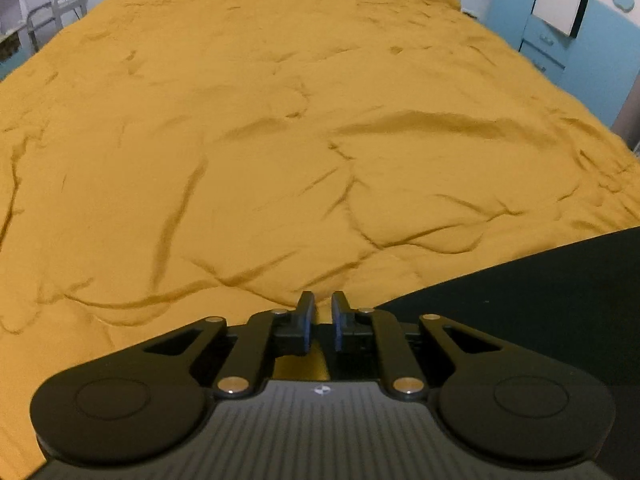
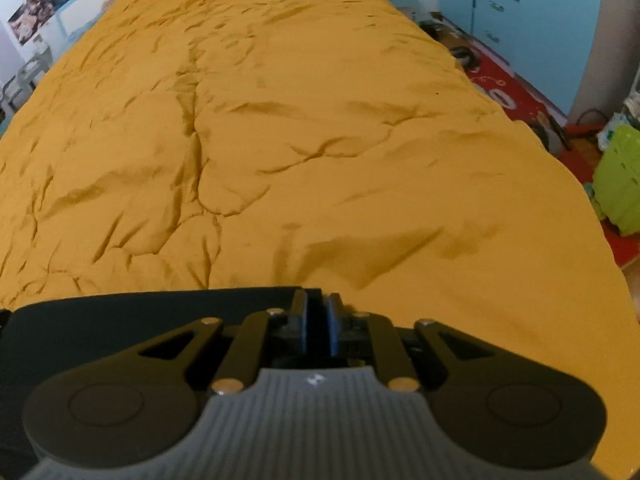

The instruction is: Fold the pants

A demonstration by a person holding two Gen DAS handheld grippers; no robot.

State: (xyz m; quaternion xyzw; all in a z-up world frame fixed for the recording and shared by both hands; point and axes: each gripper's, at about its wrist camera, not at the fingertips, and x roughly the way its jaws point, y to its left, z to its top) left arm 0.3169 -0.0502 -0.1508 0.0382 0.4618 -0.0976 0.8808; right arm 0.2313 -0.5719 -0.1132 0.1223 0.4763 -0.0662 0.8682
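1. A wrinkled mustard-yellow bedspread [image 1: 280, 140] covers the bed and fills most of both wrist views.
2. In the left wrist view, a grey rack [image 1: 52, 20] stands at the far left beside the bed, and blue cabinets [image 1: 560, 40] stand at the far right.
3. The left gripper [image 1: 321, 312] hangs low over the near edge of the bedspread. Its jaws stand slightly apart, with yellow cloth showing through the gap and nothing between them.
4. The dark pants [image 1: 540, 292] lie flat on the bedspread, near and to the right of the left gripper.
5. In the right wrist view, the pants [image 2: 120, 312] spread from the near left edge in to the right gripper [image 2: 316, 312].
6. Whether the right gripper's narrowly parted pads press the dark cloth cannot be told.
7. On the right, a red rug [image 2: 520, 96] and a lime-green basket [image 2: 620, 176] sit on the floor beside the bed.
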